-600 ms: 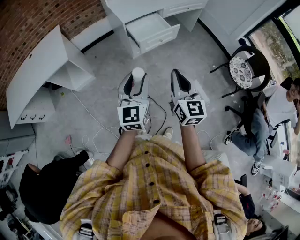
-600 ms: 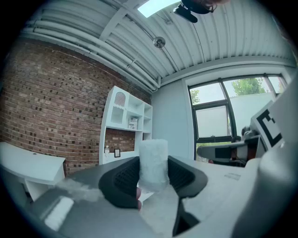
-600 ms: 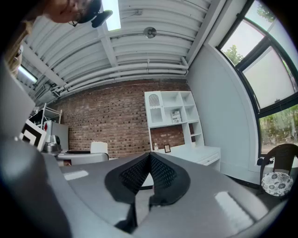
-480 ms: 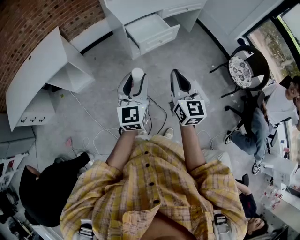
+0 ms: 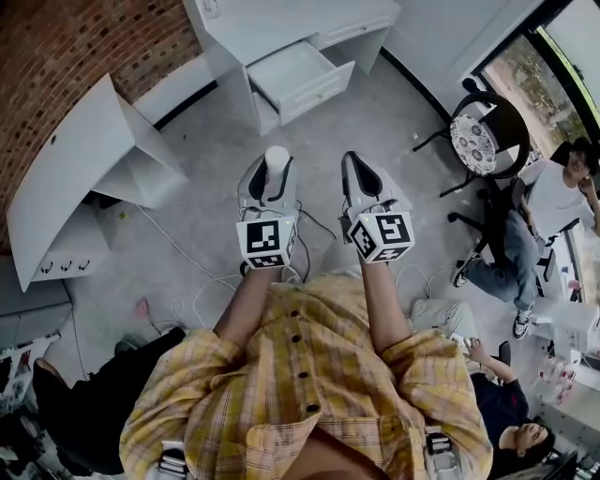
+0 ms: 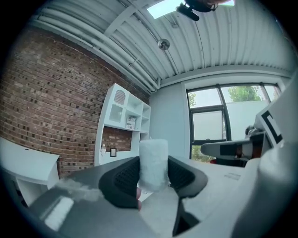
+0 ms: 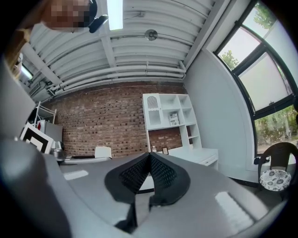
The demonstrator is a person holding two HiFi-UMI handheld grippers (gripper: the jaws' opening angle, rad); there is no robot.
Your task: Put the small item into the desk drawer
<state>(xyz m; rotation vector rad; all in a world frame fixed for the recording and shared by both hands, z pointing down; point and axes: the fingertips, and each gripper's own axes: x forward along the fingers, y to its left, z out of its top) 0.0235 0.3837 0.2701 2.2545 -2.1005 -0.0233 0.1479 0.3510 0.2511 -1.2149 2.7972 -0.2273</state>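
Note:
My left gripper is shut on a small white cylinder, which stands upright between the black pads as a frosted white roll. My right gripper is shut with nothing in it, its pads meeting at the tips. Both are held side by side above the grey floor. The white desk is ahead, and its drawer is pulled open. The drawer looks bare inside.
A long white counter stands at the left by the brick wall. Cables trail over the floor below the grippers. A black chair with a patterned seat and a seated person are at the right. Another person crouches at the lower left.
The view has shifted, so the desk and drawer sit slightly higher and further left. Both grippers are a little lower in the frame. Their grips are unchanged.

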